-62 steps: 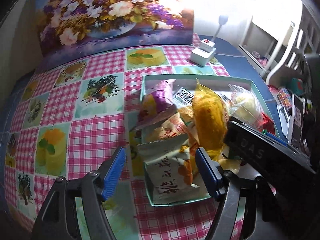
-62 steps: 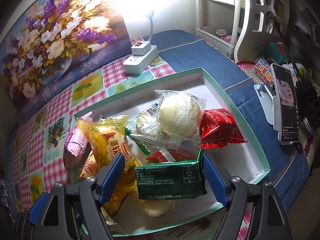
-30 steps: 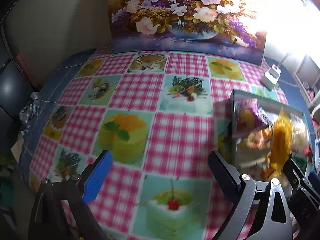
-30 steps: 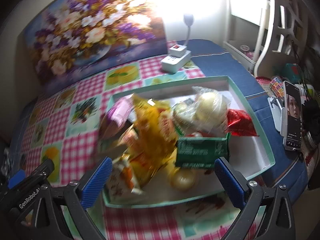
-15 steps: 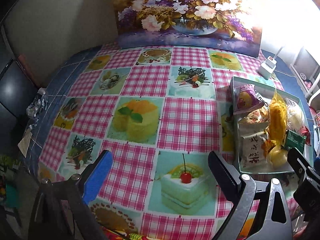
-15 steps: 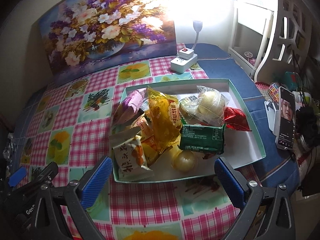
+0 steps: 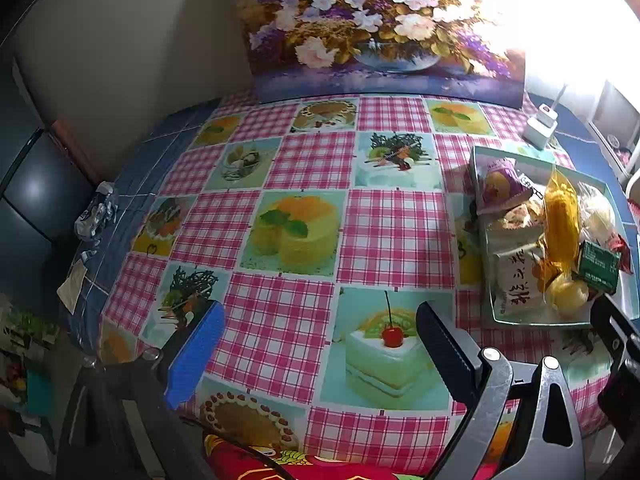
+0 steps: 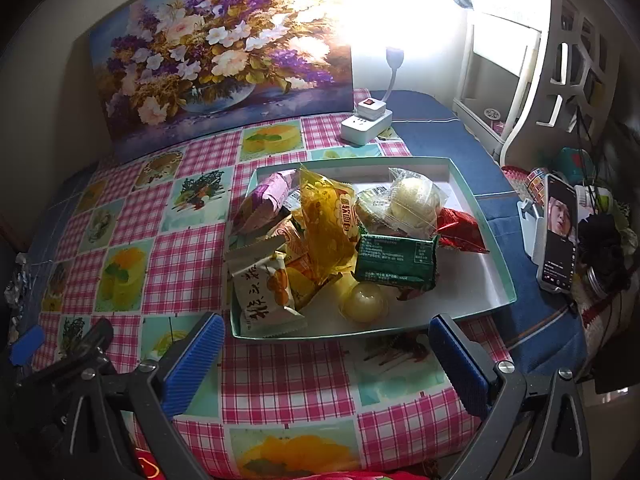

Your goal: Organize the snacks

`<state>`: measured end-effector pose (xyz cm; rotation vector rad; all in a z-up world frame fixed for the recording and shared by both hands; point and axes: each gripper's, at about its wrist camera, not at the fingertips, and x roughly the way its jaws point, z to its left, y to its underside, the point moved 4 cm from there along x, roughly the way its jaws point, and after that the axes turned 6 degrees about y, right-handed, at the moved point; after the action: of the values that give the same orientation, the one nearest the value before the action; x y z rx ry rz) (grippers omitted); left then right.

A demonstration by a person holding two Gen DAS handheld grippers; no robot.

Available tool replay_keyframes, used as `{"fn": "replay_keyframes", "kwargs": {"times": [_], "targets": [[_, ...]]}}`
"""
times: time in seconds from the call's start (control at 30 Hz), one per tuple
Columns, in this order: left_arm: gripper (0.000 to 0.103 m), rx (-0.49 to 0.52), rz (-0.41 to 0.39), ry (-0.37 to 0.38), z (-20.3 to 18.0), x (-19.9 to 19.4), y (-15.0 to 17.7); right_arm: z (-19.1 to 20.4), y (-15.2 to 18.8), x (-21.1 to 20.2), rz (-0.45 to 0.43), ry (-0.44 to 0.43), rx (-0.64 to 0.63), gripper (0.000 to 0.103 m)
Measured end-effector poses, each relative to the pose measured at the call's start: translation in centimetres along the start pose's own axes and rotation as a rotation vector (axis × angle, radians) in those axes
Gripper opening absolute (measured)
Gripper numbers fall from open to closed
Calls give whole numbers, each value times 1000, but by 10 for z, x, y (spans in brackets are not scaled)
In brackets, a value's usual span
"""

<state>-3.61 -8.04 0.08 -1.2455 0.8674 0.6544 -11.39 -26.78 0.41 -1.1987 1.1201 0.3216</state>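
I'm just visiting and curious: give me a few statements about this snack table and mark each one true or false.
1. The snacks are piled in a shallow tray. True.
2. The right hand-held gripper is clamped on the green packet. False: it is open and empty, short of the tray.
3. The left hand-held gripper is open over bare tablecloth. True.
4. The flower painting lies flat on the table. False: it stands upright at the back.
5. A phone stands propped to the tray's right. True.
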Motion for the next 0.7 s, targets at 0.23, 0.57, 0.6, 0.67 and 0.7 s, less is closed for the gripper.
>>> {"fn": "replay_keyframes", "kwargs": {"times": [0.23,0.57,0.6,0.67,0.7], "targets": [[96,-36,-25,5,5,-4,0,-2,0,-4,-19,9,11,103],[96,-44,-17,-6,6,-3,0,1,-1,-9,-42,22,-6,103],[96,-44,-16,-7,6,-3,0,2,-1,-9,-43,26,-13,103],[96,-43,-15,-9,6,-3,0,4,-1,-9,-43,28,-28,103],[96,-43,-15,-9,6,-3,0,5,-1,-10,-45,31,-33,103]]}}
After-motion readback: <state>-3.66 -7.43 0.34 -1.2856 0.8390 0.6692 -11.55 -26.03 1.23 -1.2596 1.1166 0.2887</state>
